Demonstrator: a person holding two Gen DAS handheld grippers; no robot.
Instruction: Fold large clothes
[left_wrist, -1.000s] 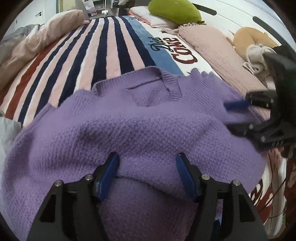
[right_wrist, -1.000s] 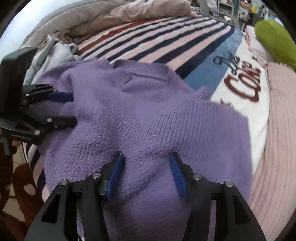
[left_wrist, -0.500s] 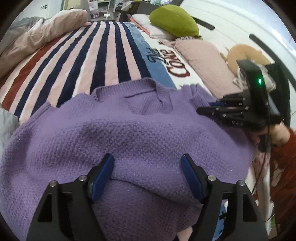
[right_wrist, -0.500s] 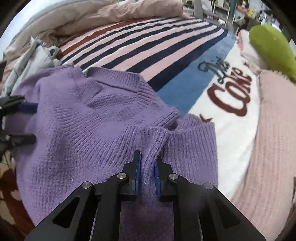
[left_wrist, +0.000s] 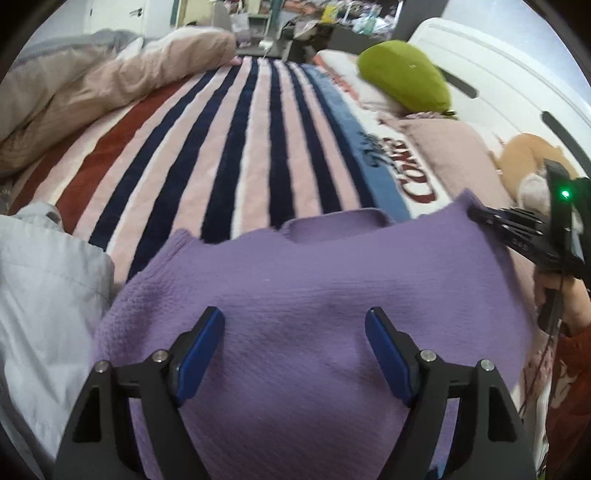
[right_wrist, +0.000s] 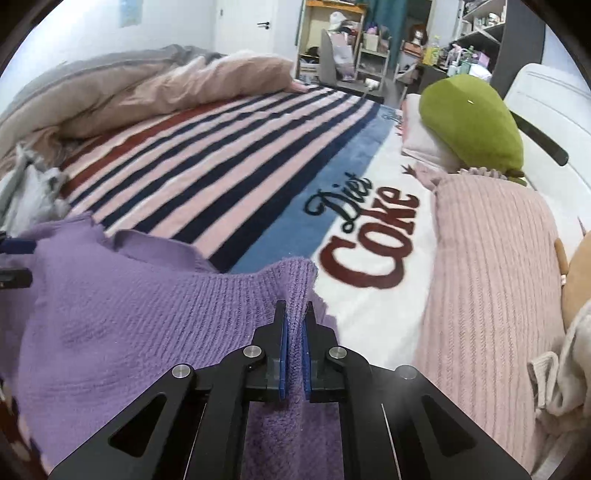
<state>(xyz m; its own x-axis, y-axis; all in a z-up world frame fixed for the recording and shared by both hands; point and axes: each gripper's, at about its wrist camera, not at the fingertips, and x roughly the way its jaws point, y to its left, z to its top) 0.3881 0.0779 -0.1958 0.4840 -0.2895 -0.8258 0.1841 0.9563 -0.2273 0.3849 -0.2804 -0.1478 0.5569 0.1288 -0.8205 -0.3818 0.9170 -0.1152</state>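
right tongs (right_wrist: 294, 325) pinch sweater (right_wrist: 129, 314) corner | left tongs (left_wrist: 294, 332) spread (above its middle)

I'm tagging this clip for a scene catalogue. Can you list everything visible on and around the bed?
sweater: one, purple knit, on the bed's near edge
blanket: one, pink, navy and red stripes with Diet Coke lettering, covering the bed
duvet: one, beige and grey, bunched along the far side
green cushion: one, by the headboard
pink knit throw: one, right of the lettering
grey garment: one, left of the sweater
shelves: cluttered, beyond the bed
left gripper: fingers open over the sweater
right gripper: fingers clamped on the sweater's corner
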